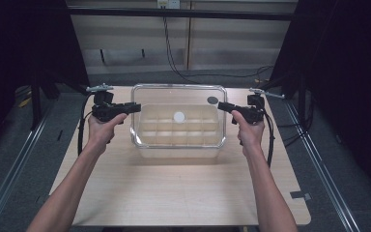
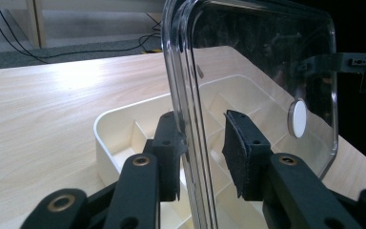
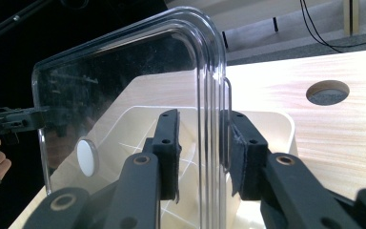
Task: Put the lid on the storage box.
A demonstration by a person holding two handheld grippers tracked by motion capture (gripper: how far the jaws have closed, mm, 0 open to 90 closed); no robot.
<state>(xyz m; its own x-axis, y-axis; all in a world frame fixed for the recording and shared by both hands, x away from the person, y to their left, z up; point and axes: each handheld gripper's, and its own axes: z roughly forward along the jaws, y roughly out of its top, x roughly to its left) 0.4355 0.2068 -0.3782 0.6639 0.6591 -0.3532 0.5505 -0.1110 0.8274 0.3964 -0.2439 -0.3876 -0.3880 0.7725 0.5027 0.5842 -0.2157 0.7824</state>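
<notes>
At nine o'clock, the clear lid's (image 1: 178, 92) left edge is being straddled by the left gripper (image 1: 134, 107), jaws apart around it. The lid is being held above the cream divided tray (image 1: 178, 143) at the tabletop's (image 1: 174, 193) centre. At three o'clock, the right gripper (image 1: 221, 106) is being held likewise, jaws apart about the right edge.
</notes>
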